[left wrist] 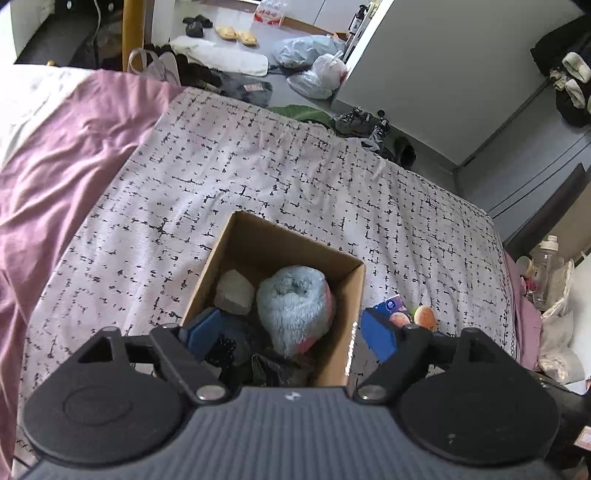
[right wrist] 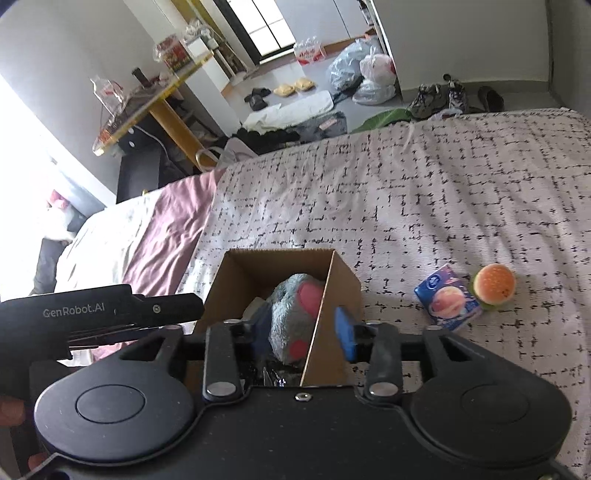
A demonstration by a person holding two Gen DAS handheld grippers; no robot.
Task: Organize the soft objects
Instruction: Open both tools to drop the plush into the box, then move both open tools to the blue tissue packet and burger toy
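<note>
An open cardboard box (left wrist: 258,240) (right wrist: 255,264) stands on the patterned bedspread (left wrist: 295,177). Inside it lie a fluffy blue-grey plush with pink patches (left wrist: 291,310) (right wrist: 291,321), a pale lump (left wrist: 236,291) and dark items (left wrist: 273,365). My left gripper (left wrist: 291,334) hovers open over the box, one blue finger (left wrist: 205,334) inside and the other past the right wall. My right gripper (right wrist: 303,328) is open too, straddling that same wall beside the plush. A toy burger (right wrist: 493,284) (left wrist: 424,317) and a blue tissue pack (right wrist: 447,302) (left wrist: 391,306) lie on the bed to the right.
A pink blanket (left wrist: 62,155) (right wrist: 159,236) covers the bed's left side. Beyond the bed's far edge the floor holds plastic bags (left wrist: 317,62), slippers (left wrist: 236,34) and shoes (right wrist: 436,98). A yellow-legged table (right wrist: 147,103) stands at far left. Bottles and bags (left wrist: 550,273) crowd the right bedside.
</note>
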